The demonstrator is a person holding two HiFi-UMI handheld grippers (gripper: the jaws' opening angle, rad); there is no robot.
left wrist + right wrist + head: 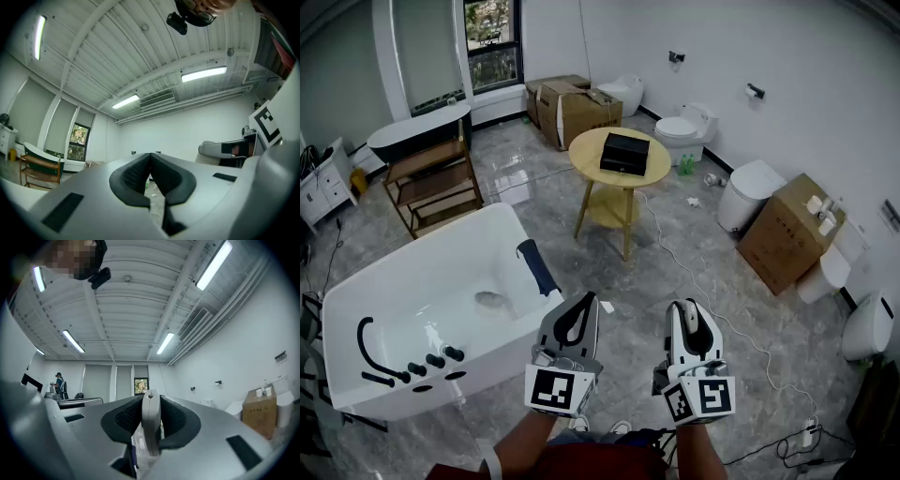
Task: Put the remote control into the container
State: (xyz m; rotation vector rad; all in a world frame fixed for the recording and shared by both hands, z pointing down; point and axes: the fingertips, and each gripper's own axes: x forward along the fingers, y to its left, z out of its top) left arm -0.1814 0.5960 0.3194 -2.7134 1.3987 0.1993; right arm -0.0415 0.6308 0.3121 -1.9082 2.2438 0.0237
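Right gripper (151,403) is clenched on the remote control (150,427). In the right gripper view I see the pale, slim remote standing on edge between the two dark pads, its narrow edge toward the camera and its top at the level of the jaw tips. From the head view, that gripper (685,306) is raised in front of me over the grey marble floor (675,272). The left gripper (586,300) is just beside it, level with it. In its own view the left gripper (150,161) has its jaws pressed together at the tips with nothing between them. The container (624,153), a black box, sits on the round wooden table (581,150) well apart from both grippers, across the floor. To my left is a white bathtub (502,220), with a wooden rack (431,183) beyond it. Past the table there are a toilet (686,127) by the wall and a cardboard box (572,111), and another cardboard box (783,230) stands to the right.
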